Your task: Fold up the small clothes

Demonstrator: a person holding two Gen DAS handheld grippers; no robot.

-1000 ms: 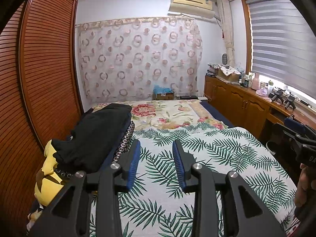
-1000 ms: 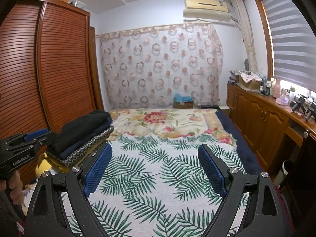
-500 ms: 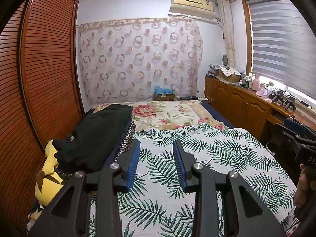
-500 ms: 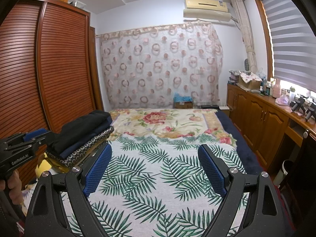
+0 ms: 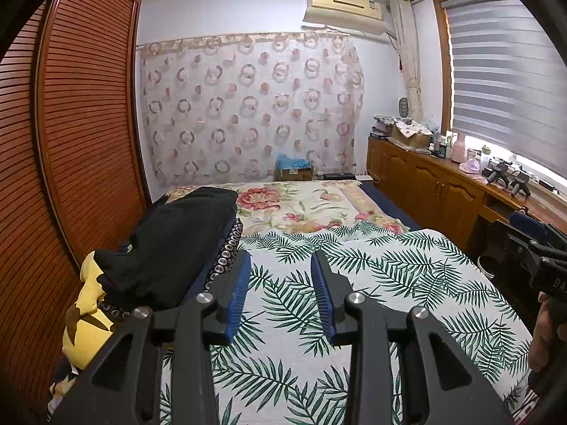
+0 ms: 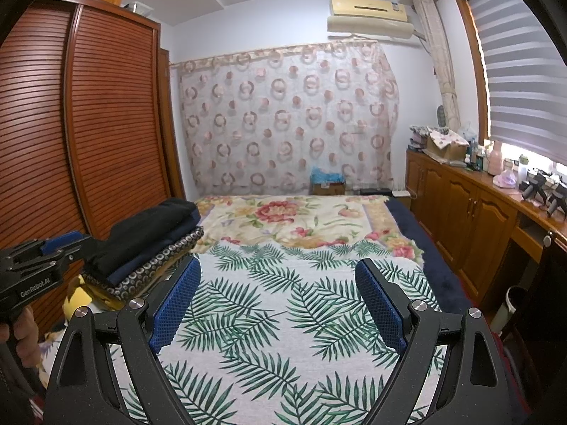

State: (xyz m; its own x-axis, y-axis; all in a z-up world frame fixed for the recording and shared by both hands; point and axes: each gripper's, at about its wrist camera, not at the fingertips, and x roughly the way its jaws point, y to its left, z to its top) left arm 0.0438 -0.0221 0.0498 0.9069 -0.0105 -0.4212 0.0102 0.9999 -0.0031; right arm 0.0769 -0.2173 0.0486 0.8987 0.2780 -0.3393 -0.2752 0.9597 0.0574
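A stack of folded clothes (image 5: 177, 241) lies on the bed's left side: a black garment on top, a navy one and a circle-patterned one under it, and a yellow garment (image 5: 88, 301) at the bottom. The same stack (image 6: 149, 237) shows in the right wrist view. My left gripper (image 5: 280, 262) hovers over the palm-leaf bedspread (image 5: 389, 283) just right of the stack, open with a narrow gap and nothing between its blue pads. My right gripper (image 6: 277, 269) stands wide open over the bedspread (image 6: 283, 318), holding nothing.
A floral blanket (image 5: 301, 205) covers the far half of the bed. A slatted wooden wardrobe (image 5: 88, 124) runs along the left. Wooden cabinets (image 6: 478, 219) with clutter on top line the right wall under the window. A bin (image 6: 510, 304) stands beside the bed.
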